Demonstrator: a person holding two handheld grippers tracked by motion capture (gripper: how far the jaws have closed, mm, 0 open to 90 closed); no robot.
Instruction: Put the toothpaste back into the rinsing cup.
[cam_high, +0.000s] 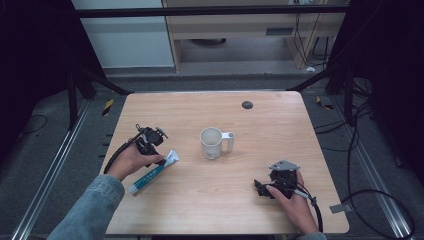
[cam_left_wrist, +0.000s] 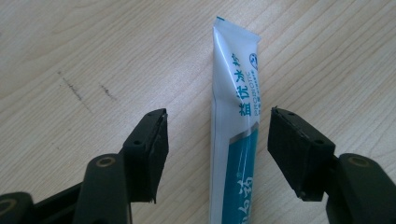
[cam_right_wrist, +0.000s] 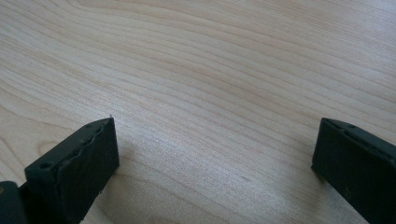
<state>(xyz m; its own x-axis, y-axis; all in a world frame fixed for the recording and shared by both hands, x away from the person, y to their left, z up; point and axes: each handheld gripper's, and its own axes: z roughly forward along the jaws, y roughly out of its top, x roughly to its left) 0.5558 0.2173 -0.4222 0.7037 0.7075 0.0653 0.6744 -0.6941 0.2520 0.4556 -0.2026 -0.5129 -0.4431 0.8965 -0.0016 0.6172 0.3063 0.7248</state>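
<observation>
Pale wood-grain table (cam_high: 280, 125), square top, rounded corners; small dark round disc (cam_high: 247, 105) near the far edge.

White ceramic mug (cam_high: 212, 143), upright at table centre, handle turned to the right side.

White and teal soft plastic toothpaste tube (cam_high: 154, 173) (cam_left_wrist: 236, 140), flat on the table at the left, well apart from the mug; crimped flat end pointing toward the mug.

Left gripper (cam_high: 150, 145) (cam_left_wrist: 217, 149), black, held in the left hand (cam_high: 131, 161) over the tube; jaws spread wide, one on each side of the tube, neither touching it.

Right gripper (cam_high: 260, 189) (cam_right_wrist: 215, 158), black, grey three-cornered plate on top, held in the right hand (cam_high: 296, 202) at the near right; jaws spread wide over bare wood, nothing between them.
</observation>
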